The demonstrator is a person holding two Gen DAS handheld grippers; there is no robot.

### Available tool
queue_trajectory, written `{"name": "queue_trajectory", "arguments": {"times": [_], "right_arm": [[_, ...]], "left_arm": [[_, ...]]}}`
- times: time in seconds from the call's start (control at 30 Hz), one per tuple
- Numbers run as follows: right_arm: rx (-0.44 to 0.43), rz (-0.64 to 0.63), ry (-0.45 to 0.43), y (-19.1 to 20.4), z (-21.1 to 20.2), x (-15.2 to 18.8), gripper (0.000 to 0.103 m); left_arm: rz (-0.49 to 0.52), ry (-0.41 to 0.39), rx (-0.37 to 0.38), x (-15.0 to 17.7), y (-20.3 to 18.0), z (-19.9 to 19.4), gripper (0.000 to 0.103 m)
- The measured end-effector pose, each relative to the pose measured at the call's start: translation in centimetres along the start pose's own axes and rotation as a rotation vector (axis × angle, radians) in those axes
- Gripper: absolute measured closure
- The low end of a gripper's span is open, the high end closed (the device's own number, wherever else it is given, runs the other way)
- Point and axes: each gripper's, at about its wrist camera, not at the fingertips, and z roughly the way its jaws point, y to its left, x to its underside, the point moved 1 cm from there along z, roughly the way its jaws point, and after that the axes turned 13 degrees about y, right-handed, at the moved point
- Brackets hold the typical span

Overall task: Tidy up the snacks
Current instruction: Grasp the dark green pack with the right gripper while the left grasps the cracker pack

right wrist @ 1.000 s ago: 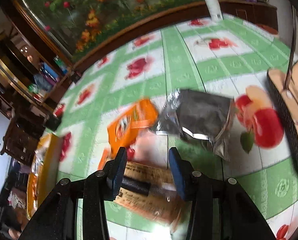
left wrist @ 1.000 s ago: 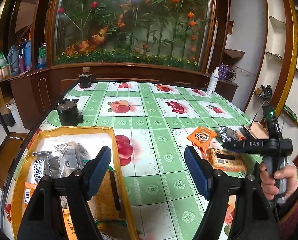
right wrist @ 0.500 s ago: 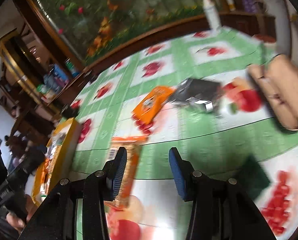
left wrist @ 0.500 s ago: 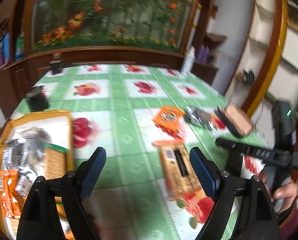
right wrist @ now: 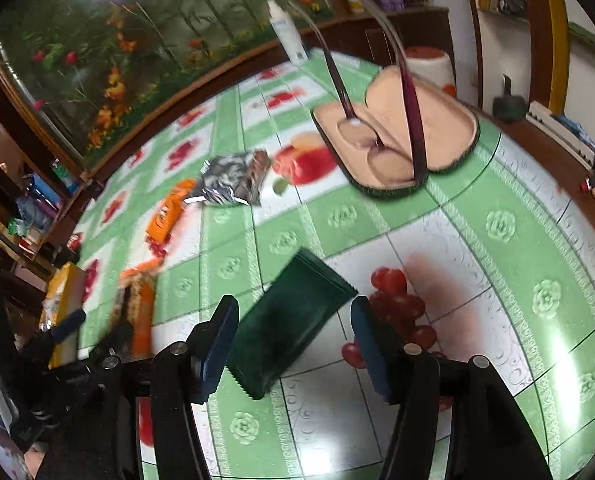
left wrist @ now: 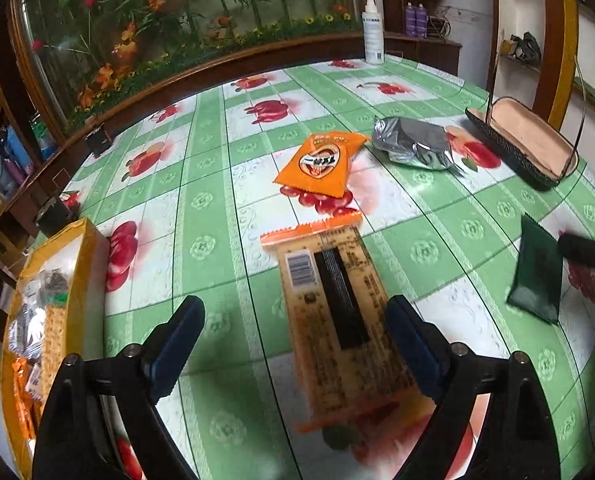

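Note:
My left gripper (left wrist: 295, 344) is open over a long yellow cracker packet (left wrist: 337, 304) lying flat on the tablecloth between its fingers. An orange snack packet (left wrist: 321, 164) and a silver foil packet (left wrist: 413, 148) lie beyond it. A yellow box (left wrist: 69, 280) with several snacks inside stands at the left. My right gripper (right wrist: 293, 344) is open over a dark green packet (right wrist: 293, 320), which lies between its fingers; the same packet shows in the left wrist view (left wrist: 537, 272). The orange packet (right wrist: 165, 216) and silver packet (right wrist: 233, 180) show farther left.
An open glasses case (right wrist: 397, 144) with glasses sits at the table's right side. A white spray bottle (left wrist: 373, 32) stands at the far edge. Small dark items (left wrist: 97, 140) sit at the far left edge. A planter wall runs behind the table.
Both grippers swung right. The left moved from the yellow box to over the cracker packet. The right left the cracker packet and now stands over the green packet.

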Motion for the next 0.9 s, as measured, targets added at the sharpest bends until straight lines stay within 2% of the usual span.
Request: {"name": "queue_trajectory", "arguments": {"times": [0.17, 0.23, 0.3, 0.37, 0.47, 0.5, 0.53, 0.7, 0.83, 0.87, 0.9], "right_arm": [[0.062, -0.032, 0.041, 1.9, 1.6, 0.3, 0.040], [0.124, -0.058, 0.037, 3.0, 2.2, 0.1, 0.039], [0.186, -0.088, 0.043, 4.2, 2.9, -0.1, 0.038], [0.235, -0.123, 0.048, 5.3, 3.6, -0.3, 0.038], [0.307, -0.214, 0.045, 7.5, 4.9, -0.4, 0.039], [0.317, -0.241, 0.035, 8.1, 5.2, -0.4, 0.049], [0.299, -0.268, 0.027, 8.8, 5.4, -0.4, 0.055], [0.255, -0.346, 0.021, 10.9, 6.3, -1.1, 0.056], [0.181, -0.317, -0.008, 10.0, 6.1, -1.4, 0.055], [0.151, -0.311, -0.014, 9.7, 5.8, -1.4, 0.055], [0.131, -0.306, -0.022, 9.6, 5.5, -1.4, 0.055]], "left_arm": [[-0.026, 0.016, 0.142, -0.6, 1.3, 1.1, 0.012], [-0.029, 0.019, 0.174, -0.6, 1.7, 1.2, 0.019], [-0.033, 0.008, 0.147, -0.5, 1.8, 1.1, 0.025], [-0.033, -0.003, 0.105, -0.4, 2.0, 0.8, 0.026], [-0.048, 0.000, 0.119, -0.1, 2.7, 0.8, 0.026], [-0.054, 0.004, 0.127, 0.0, 3.0, 0.8, 0.026], [-0.060, 0.006, 0.128, -0.1, 3.1, 0.9, 0.025], [-0.039, 0.038, 0.121, -0.3, 2.4, 1.5, 0.020], [-0.002, 0.034, 0.036, -0.1, 1.4, 2.1, 0.021], [-0.005, 0.036, 0.027, -0.2, 1.3, 2.3, 0.028], [-0.012, 0.033, 0.047, -0.3, 1.4, 2.3, 0.042]]}}
